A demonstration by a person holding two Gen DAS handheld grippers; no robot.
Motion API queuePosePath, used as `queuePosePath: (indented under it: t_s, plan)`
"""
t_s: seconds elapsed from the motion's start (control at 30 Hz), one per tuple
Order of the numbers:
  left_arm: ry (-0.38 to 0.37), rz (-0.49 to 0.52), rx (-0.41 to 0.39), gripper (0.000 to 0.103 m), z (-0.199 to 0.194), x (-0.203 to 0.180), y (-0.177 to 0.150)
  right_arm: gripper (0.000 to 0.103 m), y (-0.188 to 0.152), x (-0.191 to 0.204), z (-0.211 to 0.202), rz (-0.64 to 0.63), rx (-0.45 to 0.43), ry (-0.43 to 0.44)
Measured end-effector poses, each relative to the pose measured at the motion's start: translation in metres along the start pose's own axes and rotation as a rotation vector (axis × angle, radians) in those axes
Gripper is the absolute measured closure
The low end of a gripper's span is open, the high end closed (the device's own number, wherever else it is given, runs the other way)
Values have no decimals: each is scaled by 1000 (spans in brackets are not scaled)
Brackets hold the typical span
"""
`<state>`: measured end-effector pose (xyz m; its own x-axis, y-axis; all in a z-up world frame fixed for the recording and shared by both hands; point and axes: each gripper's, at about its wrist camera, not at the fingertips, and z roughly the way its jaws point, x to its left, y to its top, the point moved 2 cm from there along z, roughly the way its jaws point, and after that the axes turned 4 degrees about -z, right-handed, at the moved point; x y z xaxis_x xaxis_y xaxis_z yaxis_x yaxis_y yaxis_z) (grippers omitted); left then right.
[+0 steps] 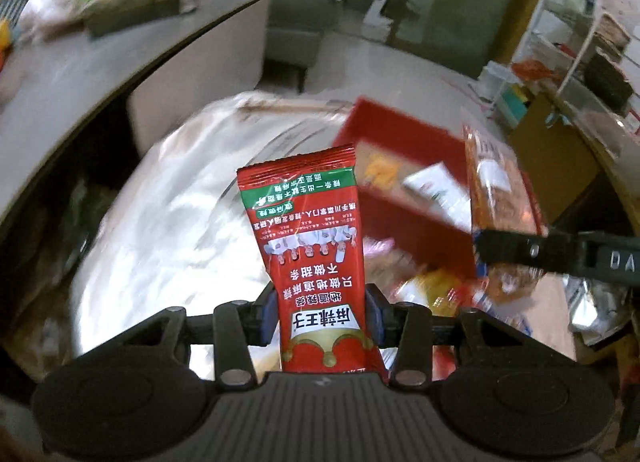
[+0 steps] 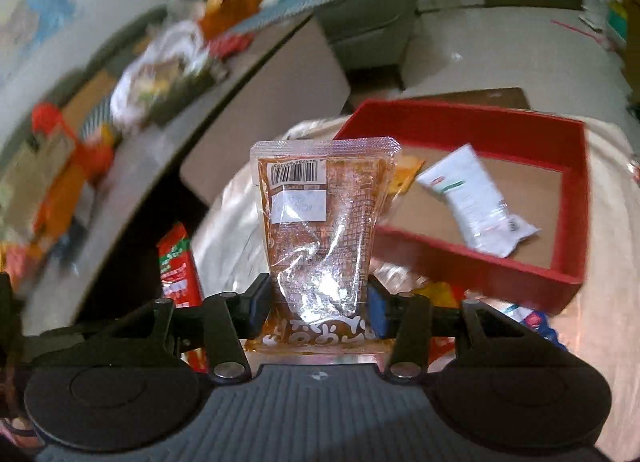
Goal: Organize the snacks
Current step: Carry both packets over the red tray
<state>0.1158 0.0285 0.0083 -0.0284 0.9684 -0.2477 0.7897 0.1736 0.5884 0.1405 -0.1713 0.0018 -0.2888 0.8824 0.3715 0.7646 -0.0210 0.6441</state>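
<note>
A red box [image 2: 476, 118] sits on a pale crinkled sheet [image 1: 168, 190], well below a cluttered table [image 2: 132, 166] seen at the upper left, and inside it lie a white packet [image 2: 476, 202] and a small yellow packet [image 2: 406, 176]. The left gripper [image 1: 322, 318] is clamped on the lower part of a red snack packet [image 1: 312, 246] that stands upright over the sheet. The right gripper [image 2: 320, 302] is pinched tight on a clear orange packet [image 2: 320, 214], held up just beside the box's near left corner.
</note>
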Motion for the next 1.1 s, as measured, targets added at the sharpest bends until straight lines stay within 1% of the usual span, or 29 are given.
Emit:
queuePosePath:
  t_s: [0.13,0.2,0.37,0.5,0.77,0.97,1.1]
  plan:
    - [-33,32,1,66,21,-29,20,46,7,-20,-4,18,-28,-35]
    - [-33,56,-3,66,30,-43,27,46,13,-29,-3,33,-39,-59]
    - [-45,85,-2,66,46,-61,42,46,22,-31,3,18,-51,-106]
    - [-21,125,-44,66,52,-76,55,46,27,-35,1,9,-59,-138]
    - [-19,134,-38,66,77,-94,74,46,40,-56,6,14,-64,-196]
    - [-1,191,-67,66,89,-112,81,46,45,-70,13,28,-56,-216]
    - [13,208,-68,66,99,-118,84,46,49,-76,16,26,-52,-234]
